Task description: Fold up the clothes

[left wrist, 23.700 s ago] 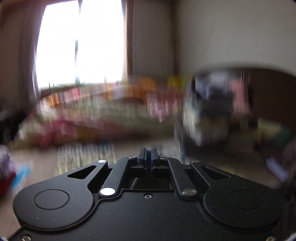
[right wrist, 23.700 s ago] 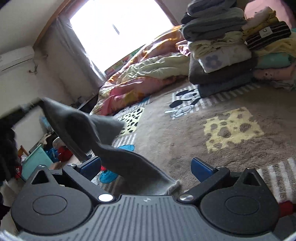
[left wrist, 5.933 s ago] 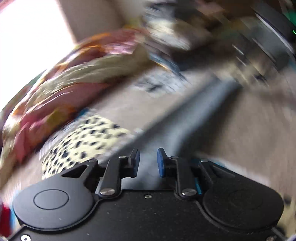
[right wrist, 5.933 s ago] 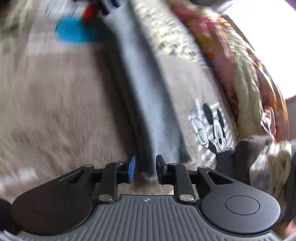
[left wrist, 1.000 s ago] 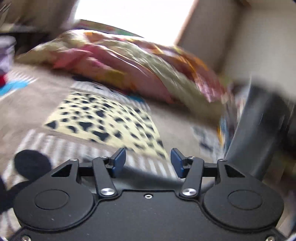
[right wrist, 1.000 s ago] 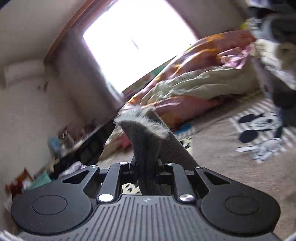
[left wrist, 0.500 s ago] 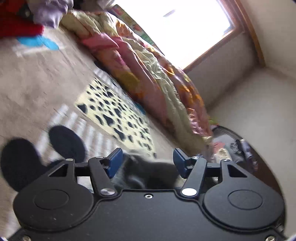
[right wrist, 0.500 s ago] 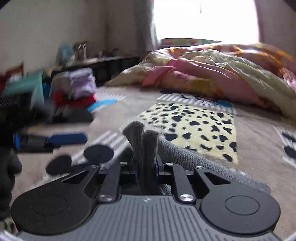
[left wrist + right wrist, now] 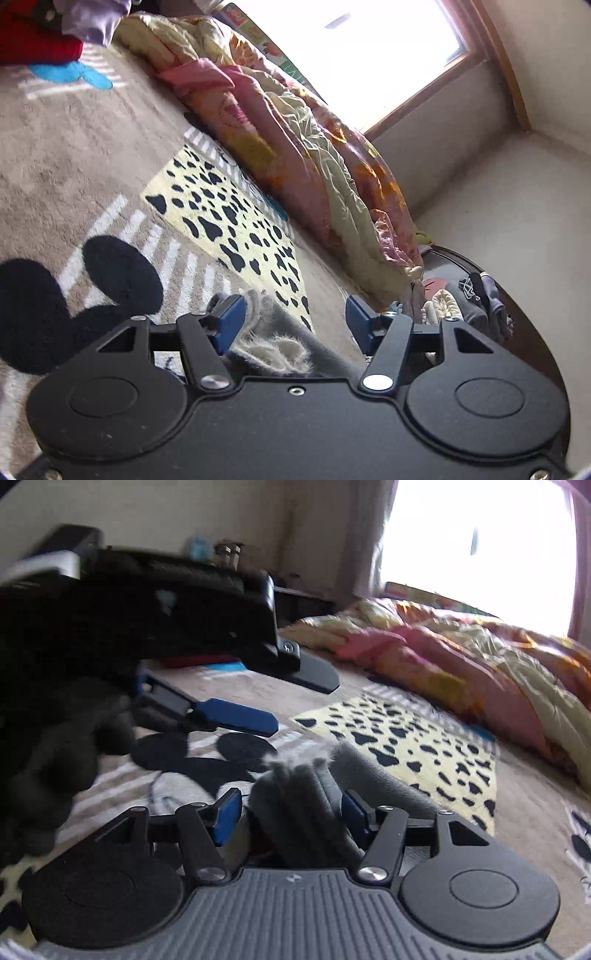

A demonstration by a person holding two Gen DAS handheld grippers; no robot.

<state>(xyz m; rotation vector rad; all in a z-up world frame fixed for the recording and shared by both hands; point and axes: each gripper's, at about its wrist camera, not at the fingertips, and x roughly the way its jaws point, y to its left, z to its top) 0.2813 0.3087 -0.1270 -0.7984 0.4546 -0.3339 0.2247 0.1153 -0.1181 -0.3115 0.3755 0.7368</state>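
A folded grey fuzzy garment [image 9: 303, 797] lies on the patterned rug. In the right wrist view it sits between the spread blue pads of my right gripper [image 9: 291, 808], which is open. In the left wrist view the same grey garment [image 9: 273, 343] lies low between the wide-open blue pads of my left gripper [image 9: 295, 321]. The left gripper also shows in the right wrist view, its blue fingers [image 9: 236, 716] reaching in from the left just beyond the garment.
The beige rug [image 9: 74, 155] has a leopard-print patch [image 9: 225, 221] and black mouse ears [image 9: 118, 269]. A crumpled pink and yellow quilt [image 9: 295, 147] lies along the far edge. Red and purple clothes [image 9: 44, 40] lie top left. Piled clothes [image 9: 461, 299] sit at right.
My right gripper has opened and let go of the grey garment it was pinching. The left gripper has come closer to the garment's end and stays open.
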